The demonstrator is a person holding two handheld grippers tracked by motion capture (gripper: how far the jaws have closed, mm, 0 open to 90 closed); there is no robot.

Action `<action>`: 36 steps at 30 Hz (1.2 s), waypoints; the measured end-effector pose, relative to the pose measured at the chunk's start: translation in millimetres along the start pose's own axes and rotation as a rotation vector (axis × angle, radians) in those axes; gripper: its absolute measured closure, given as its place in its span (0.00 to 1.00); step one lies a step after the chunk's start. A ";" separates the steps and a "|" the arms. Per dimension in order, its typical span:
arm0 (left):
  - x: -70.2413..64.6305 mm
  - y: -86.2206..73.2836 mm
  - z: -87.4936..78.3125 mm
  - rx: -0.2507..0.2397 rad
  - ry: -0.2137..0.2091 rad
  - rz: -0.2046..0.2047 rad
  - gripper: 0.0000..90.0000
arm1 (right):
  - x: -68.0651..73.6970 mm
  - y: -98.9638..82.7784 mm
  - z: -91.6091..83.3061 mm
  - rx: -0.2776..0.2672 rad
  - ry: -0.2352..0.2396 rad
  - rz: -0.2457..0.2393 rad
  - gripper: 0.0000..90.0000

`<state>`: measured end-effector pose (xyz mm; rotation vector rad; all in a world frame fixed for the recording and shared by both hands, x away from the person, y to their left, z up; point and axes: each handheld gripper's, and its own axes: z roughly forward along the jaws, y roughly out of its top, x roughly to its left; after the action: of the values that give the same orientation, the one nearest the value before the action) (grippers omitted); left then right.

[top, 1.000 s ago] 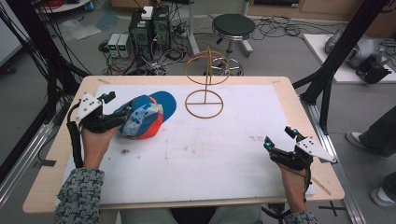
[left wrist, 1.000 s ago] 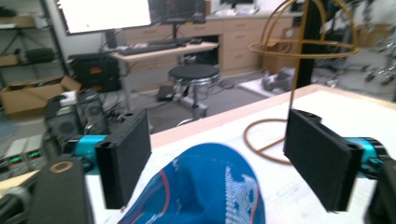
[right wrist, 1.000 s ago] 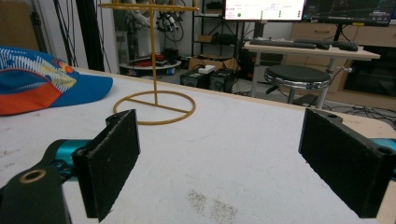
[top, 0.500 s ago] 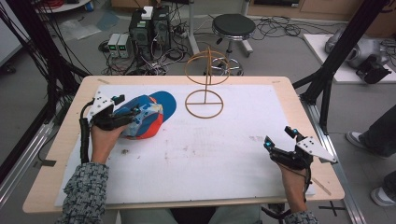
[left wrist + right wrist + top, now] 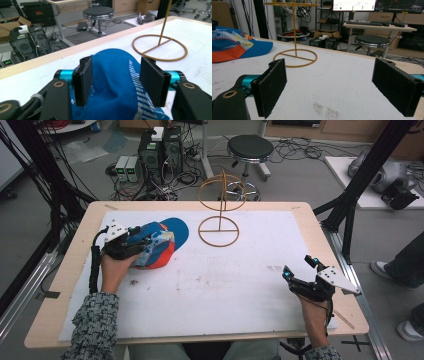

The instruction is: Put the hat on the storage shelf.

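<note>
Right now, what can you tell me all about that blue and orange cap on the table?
The cap looks like soft cloth, blue with an orange patch and white stripes. Its blue brim points toward the gold wire stand and lies flat on the white table cover, near the left side. The left gripper has come down over its crown; the jaws have just been closing, with a fold of blue cloth between them, though whether the pads already press on it is unclear.

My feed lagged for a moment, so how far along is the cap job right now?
Early stage. Done: the left gripper has come down over the cap, its jaws astride the blue crown. In hand: those jaws have just been closing, but a gap shows on each side, so nothing is gripped yet. Left: gripping and lifting the cap, probably onto the bare wire stand. The right gripper rests open on the table.
</note>
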<state>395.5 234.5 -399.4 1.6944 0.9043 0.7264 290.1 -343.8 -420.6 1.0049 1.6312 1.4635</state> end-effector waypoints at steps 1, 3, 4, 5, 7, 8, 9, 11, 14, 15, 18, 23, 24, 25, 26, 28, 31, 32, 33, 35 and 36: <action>0.0 0.0 0.0 0.000 0.000 0.000 0.52 | 0.0 0.0 0.0 0.000 0.000 0.000 0.13; -0.3 -0.3 0.6 0.004 0.003 -0.003 0.53 | 0.3 0.2 -0.2 0.000 -0.001 0.001 0.13; 0.5 -0.3 0.2 0.007 0.001 -0.005 0.57 | 0.3 0.2 -0.3 0.000 -0.002 0.001 0.13; 1.1 -0.5 0.2 0.008 0.004 -0.009 0.57 | 0.2 0.2 -0.3 0.000 -0.003 0.001 0.13; 2.4 -1.3 0.2 0.013 -0.006 -0.018 0.63 | 0.0 0.1 -0.2 -0.001 -0.001 0.002 0.13; 2.6 -1.5 0.2 0.020 -0.003 -0.016 0.63 | 0.0 0.1 -0.2 -0.001 -0.001 0.002 0.13; 2.6 -1.8 0.4 0.022 -0.005 -0.017 0.64 | 0.2 0.1 -0.4 0.002 -0.002 0.005 0.13; 2.6 -1.9 0.6 0.026 -0.011 -0.015 0.76 | 0.0 0.1 0.1 0.000 -0.002 0.002 0.13; 0.8 -0.5 -0.2 0.016 -0.018 0.000 0.91 | 0.0 0.0 0.4 0.002 -0.002 0.003 0.13; 0.8 -0.5 -0.2 0.016 -0.018 0.000 0.95 | 0.3 0.0 0.4 0.001 -0.001 0.003 0.13; 0.9 1.6 -1.8 0.010 -0.019 -0.002 0.98 | 0.8 0.2 0.5 0.005 -0.001 0.008 0.13; 0.8 6.3 -5.1 -0.009 -0.025 -0.010 0.99 | 0.5 0.1 1.3 0.003 0.000 0.009 0.13; 0.6 8.0 -5.8 -0.013 -0.028 -0.013 0.99 | 0.5 0.1 1.3 0.003 0.000 0.009 0.13; 0.4 10.2 -6.8 -0.015 -0.027 -0.011 0.99 | 0.5 0.1 1.4 0.003 -0.001 0.006 0.13; 0.1 12.7 -7.9 -0.018 -0.026 -0.015 0.99 | 0.5 0.1 1.4 0.003 0.000 0.007 0.13; -0.2 18.4 -9.9 -0.026 -0.025 -0.023 0.99 | 0.4 0.2 1.7 0.002 0.000 0.006 0.13; 0.0 27.1 -12.8 -0.042 -0.024 -0.032 0.99 | 0.4 0.2 1.8 0.005 -0.002 0.010 0.13; -0.4 32.9 -14.8 -0.046 -0.023 -0.029 0.99 | 0.4 0.2 1.8 0.006 0.000 0.011 0.13; -0.4 32.9 -14.8 -0.046 -0.023 -0.029 0.99 | 0.3 0.2 1.7 0.005 0.000 0.012 0.13; -1.3 38.8 -16.5 -0.056 -0.021 -0.026 0.99 | 0.2 0.2 1.7 0.004 0.000 0.012 0.13; -2.5 44.7 -17.5 -0.058 -0.021 -0.024 0.99 | -0.2 0.2 1.7 0.002 -0.001 0.008 0.13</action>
<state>389.6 233.1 -351.8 1.6342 0.8795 0.7106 291.7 -343.2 -420.5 1.0141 1.6299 1.4674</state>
